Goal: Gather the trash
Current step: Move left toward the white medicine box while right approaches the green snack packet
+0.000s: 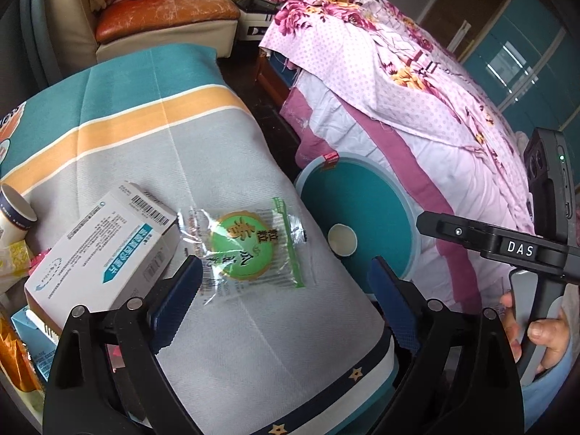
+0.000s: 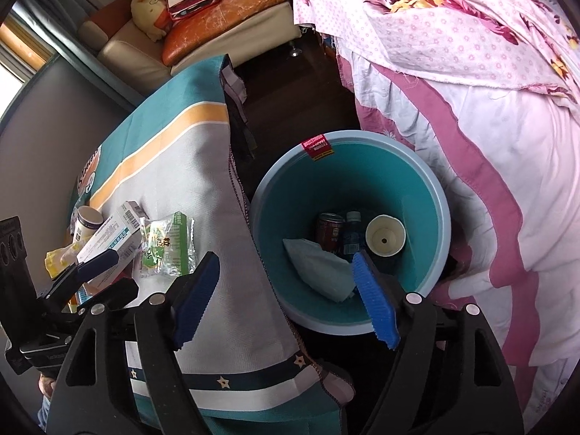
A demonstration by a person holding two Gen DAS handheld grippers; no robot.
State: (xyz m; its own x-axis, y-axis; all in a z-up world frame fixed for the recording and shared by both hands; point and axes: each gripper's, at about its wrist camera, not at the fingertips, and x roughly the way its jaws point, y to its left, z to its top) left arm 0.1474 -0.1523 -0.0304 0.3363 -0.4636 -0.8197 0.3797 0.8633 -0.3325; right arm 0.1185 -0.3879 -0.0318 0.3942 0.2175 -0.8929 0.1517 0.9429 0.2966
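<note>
My left gripper point(image 1: 286, 304) is spread wide and holds nothing; the clear plastic wrapper with a round green label point(image 1: 243, 246) lies on the grey cloth just ahead, between its blue fingers. My right gripper point(image 2: 286, 299) is released too, hanging over the round teal plastic bin point(image 2: 438, 217), with a paper cup point(image 2: 385, 241) inside it.

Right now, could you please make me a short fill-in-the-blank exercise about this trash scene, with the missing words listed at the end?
1. The left claw is open above a clear wrapper with a round ____ label.
2. The paper cup lies inside the ____ bin.
3. Beside the wrapper lies a white ____ with a barcode.
4. The right claw holds ____.

Missing words: green; teal; box; nothing
</note>
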